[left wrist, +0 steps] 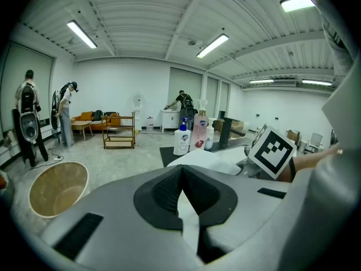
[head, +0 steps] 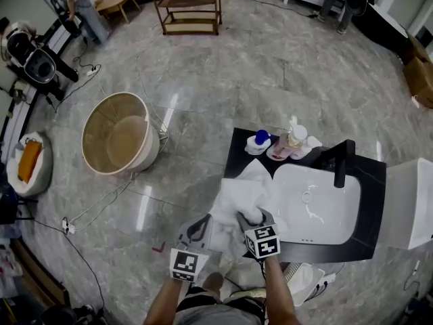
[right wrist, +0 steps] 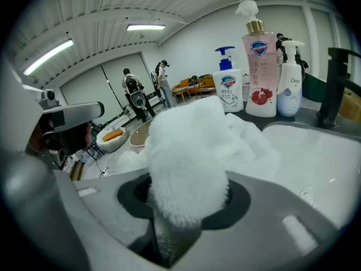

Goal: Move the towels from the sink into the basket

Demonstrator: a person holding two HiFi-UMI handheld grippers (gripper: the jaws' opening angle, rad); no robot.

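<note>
Grey marble flooring is surrounding the white basin sink (head: 325, 208). The right gripper (head: 252, 217) is clamping the fluffy white towel (head: 237, 191) at the sink's left rim. The left gripper (head: 201, 227) is seemingly resting shut beside it. The grasping step is under way; the next move is calling for a lift towards the round tan basket (head: 122, 135).

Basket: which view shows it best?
Head view. The whole basket shows from above, with its full rim and its empty inside. The left gripper view shows it smaller and at a slant, low on the left. The right gripper view shows only a sliver of rim beside the towel that fills the middle.
</note>
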